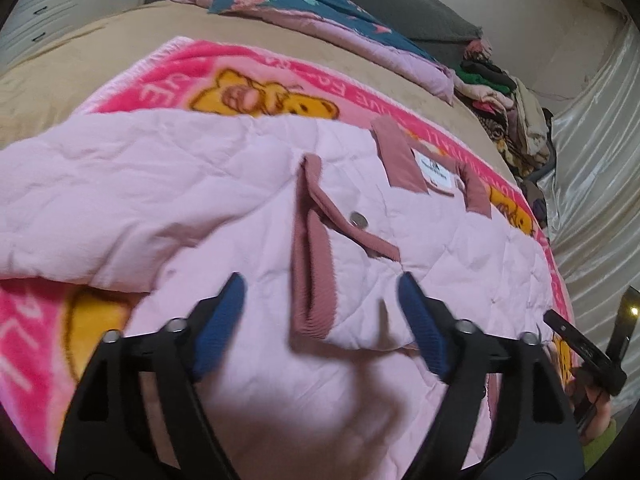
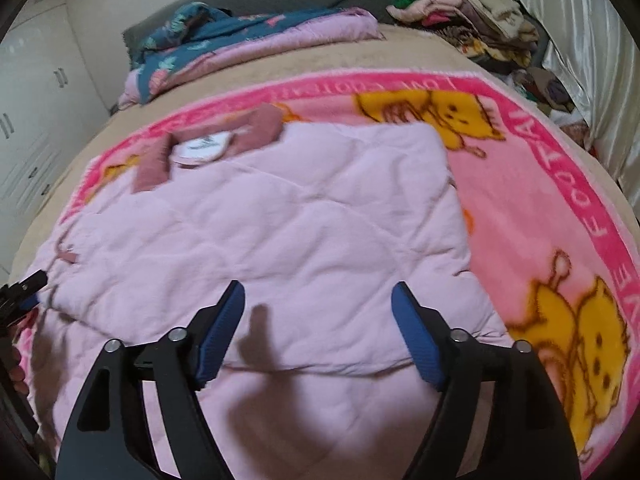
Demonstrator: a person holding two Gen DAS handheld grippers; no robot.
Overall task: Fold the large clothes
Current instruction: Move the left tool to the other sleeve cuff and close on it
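Note:
A light pink quilted jacket [image 1: 168, 184] with dusty-rose corduroy collar and cuffs lies on a pink cartoon-bear blanket [image 1: 248, 92]. Its sleeve cuff [image 1: 312, 264] is folded across the front, near a metal snap [image 1: 358, 219]. My left gripper [image 1: 320, 284] is open and empty, hovering just above the cuff. In the right wrist view the jacket [image 2: 280, 232] lies flat, collar and white label [image 2: 202, 146] at the far left. My right gripper [image 2: 318, 292] is open and empty above the jacket's near side. The other gripper shows at the right edge [image 1: 584, 344] of the left wrist view.
The blanket [image 2: 540, 184] lies on a beige bed cover [image 1: 120, 36]. A folded floral quilt [image 1: 304, 4] lies at the far end. A pile of clothes [image 2: 460, 8] is stacked by a shiny curtain [image 2: 580, 40]. White cabinets [image 2: 36, 92] stand at the left.

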